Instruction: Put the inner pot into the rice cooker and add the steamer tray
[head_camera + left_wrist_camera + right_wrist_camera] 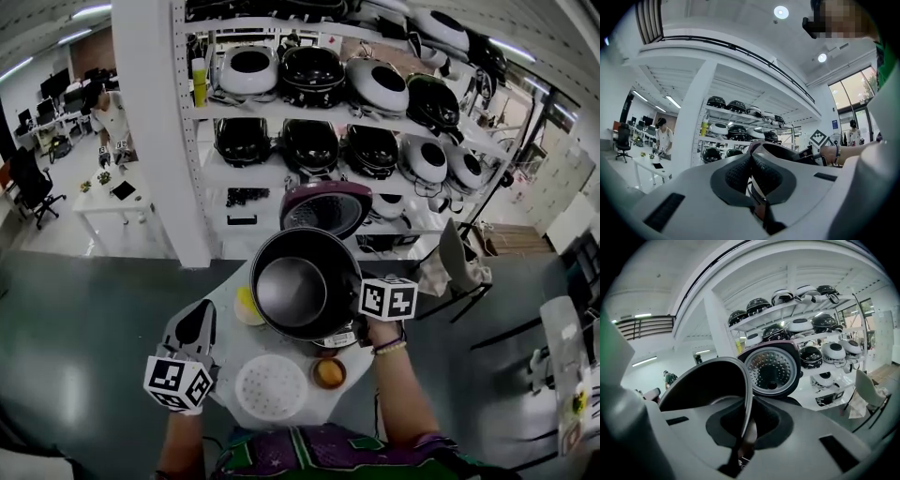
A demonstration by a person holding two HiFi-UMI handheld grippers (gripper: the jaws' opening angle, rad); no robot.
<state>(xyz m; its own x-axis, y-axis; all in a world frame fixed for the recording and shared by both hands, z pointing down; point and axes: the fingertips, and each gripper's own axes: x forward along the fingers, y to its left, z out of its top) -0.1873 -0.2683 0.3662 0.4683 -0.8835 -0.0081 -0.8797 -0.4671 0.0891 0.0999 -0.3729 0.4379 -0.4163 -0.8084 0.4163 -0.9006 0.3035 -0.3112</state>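
One edge of the inner pot (295, 286) is pinched between the jaws of my right gripper (743, 425), so the pot hangs mouth-up just over the rice cooker (326, 208). The cooker's lid stands raised behind, I judge to leave the way in free. My left gripper (751, 176) is closed on nothing and held off to the side. The steamer tray (270, 386) lies flat on the table (230, 354) near me, ready for its turn.
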